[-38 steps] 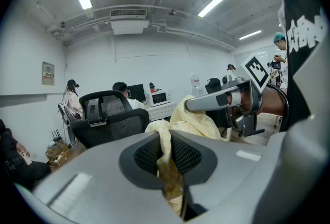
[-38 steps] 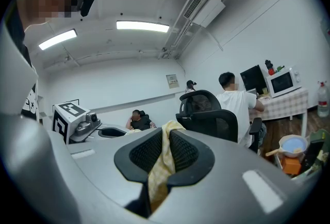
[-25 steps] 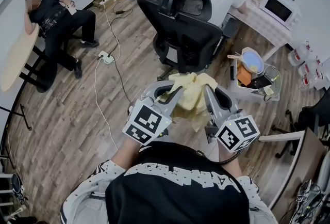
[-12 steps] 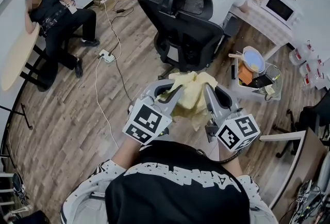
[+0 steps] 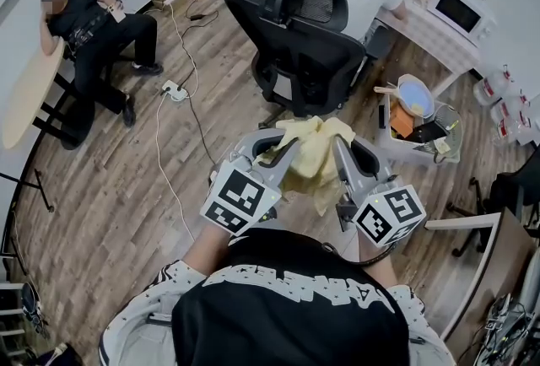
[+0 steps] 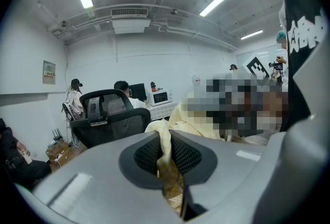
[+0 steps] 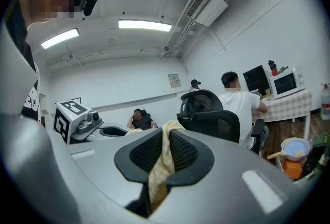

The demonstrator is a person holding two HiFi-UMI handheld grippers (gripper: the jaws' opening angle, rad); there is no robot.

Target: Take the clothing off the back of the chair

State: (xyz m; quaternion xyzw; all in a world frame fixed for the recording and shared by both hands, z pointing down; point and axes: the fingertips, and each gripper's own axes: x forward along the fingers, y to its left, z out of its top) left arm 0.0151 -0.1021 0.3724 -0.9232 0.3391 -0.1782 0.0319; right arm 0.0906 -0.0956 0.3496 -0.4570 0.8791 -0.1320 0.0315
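Wood-plank floor (image 5: 126, 187) fills the room; the black office chair (image 5: 304, 44) serves as reference. Left of the chair, a person (image 5: 89, 23) sits by the wall.

On the near side of the chair, clear of its backrest, the yellow clothing (image 5: 314, 155) hangs bunched between both tools. The left hand-held gripper (image 5: 289, 152) is closed narrow on one fold of the cloth. The right hand-held gripper (image 5: 339, 152) is pinched on another fold just beside it. Right of the chair stands a crate (image 5: 405, 155) of items.

Judged status: the garment is off the backrest.

Risks:
- Each pinch takes only a thin fold, so a sharp pull could slide the cloth out.
- The hanging tail could snag on the chair if carried low.
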